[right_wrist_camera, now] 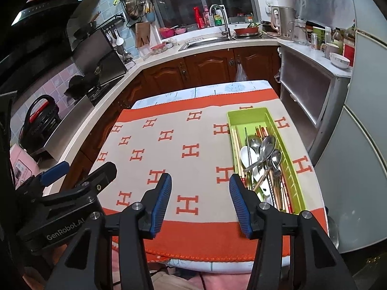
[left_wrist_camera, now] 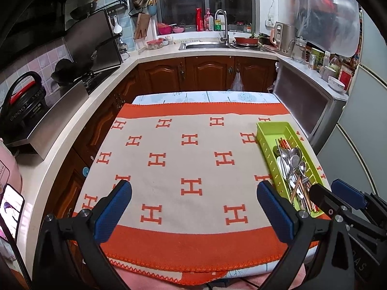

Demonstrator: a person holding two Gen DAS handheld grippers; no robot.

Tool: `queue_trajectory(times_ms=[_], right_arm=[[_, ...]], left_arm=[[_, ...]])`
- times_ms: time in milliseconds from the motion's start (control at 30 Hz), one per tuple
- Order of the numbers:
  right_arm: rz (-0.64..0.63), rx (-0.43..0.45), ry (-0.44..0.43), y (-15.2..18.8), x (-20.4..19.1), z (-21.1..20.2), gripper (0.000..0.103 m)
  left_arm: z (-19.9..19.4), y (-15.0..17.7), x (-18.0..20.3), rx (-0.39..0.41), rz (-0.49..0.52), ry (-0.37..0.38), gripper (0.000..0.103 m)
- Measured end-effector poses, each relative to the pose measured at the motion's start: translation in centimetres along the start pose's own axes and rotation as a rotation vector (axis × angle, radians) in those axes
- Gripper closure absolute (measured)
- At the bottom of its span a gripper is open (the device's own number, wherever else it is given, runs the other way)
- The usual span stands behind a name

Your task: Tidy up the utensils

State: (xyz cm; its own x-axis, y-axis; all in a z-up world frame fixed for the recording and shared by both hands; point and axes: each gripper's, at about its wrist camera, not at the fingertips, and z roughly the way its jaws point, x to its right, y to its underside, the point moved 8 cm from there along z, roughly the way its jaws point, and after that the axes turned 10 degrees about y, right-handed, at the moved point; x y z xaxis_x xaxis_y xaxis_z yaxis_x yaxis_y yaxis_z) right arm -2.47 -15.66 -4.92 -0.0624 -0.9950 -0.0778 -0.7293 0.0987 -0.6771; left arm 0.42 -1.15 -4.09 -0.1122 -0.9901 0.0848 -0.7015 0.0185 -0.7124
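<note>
A lime-green plastic tray [left_wrist_camera: 264,130] [right_wrist_camera: 244,114] lies on the right side of the orange-and-beige H-patterned cloth [left_wrist_camera: 183,159] [right_wrist_camera: 174,154]. Inside it are several metal spoons [left_wrist_camera: 293,160] [right_wrist_camera: 266,148], a white spoon [right_wrist_camera: 245,157] and chopsticks [right_wrist_camera: 235,135]. My left gripper [left_wrist_camera: 193,186] hangs over the near middle of the cloth, jaws wide apart and empty; it also shows at the left of the right wrist view [right_wrist_camera: 82,169]. My right gripper [right_wrist_camera: 200,177] is open and empty just left of the tray's near end, and its tips [left_wrist_camera: 326,186] show beside the tray.
The cloth covers a small table ringed by a kitchen counter [left_wrist_camera: 154,54] with a sink [left_wrist_camera: 205,45], a stove with a wok [left_wrist_camera: 70,72], and a grey fridge [right_wrist_camera: 362,145] on the right. A phone [left_wrist_camera: 11,207] and a black cooker [left_wrist_camera: 21,104] sit at left.
</note>
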Motion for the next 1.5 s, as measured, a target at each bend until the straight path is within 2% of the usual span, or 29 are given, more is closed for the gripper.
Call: queue_trajectory(times_ms=[267, 500, 1500], right_arm=[[-0.006, 0.01, 0.014, -0.07, -0.32, 0.0, 0.052], [-0.008, 0.005, 0.017, 0.03, -0.61, 0.2, 0.052], [-0.011, 0.003, 0.016, -0.04, -0.8, 0.22, 0.052]], left_arm=[[0.0, -0.05, -0.41, -0.001, -0.016, 0.006, 0.001], [-0.26, -0.28, -0.49, 0.012, -0.001, -0.02, 0.001], [0.34, -0.66, -0.43, 0.007, -0.012, -0.005, 0.001]])
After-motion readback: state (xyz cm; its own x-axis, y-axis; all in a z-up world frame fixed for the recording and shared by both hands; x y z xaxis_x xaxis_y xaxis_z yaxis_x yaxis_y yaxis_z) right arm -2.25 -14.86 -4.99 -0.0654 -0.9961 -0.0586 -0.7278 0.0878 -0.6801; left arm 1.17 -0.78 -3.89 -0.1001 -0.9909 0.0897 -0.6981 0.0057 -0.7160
